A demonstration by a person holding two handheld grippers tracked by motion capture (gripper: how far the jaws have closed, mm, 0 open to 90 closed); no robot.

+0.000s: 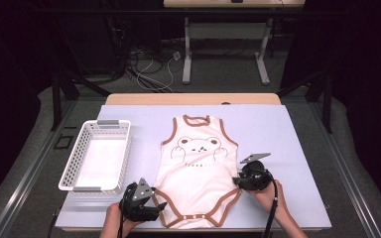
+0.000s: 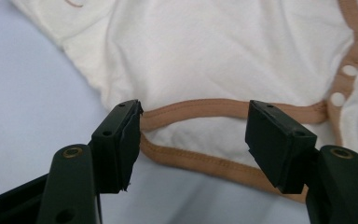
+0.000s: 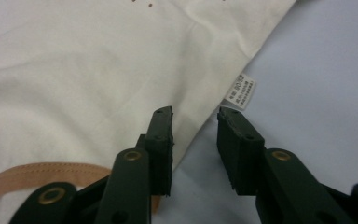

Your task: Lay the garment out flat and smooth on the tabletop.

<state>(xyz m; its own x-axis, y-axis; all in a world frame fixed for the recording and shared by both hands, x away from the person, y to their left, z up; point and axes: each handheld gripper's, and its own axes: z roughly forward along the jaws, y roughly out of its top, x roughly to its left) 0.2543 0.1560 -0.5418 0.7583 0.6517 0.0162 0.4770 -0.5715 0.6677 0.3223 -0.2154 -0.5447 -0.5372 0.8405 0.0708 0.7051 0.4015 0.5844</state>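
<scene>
Bodysuit (image 1: pixel 197 168) lies flat, hem cut off; each hand-held gripper open, empty.

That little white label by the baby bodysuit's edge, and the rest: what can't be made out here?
- Label, right gripper view: print too small to read.
- Bodysuit, high view: lettering under the bear too small.
- Person's forearms, high view: cut off by the bottom edge.
- Basket floor: glare-washed.
</scene>
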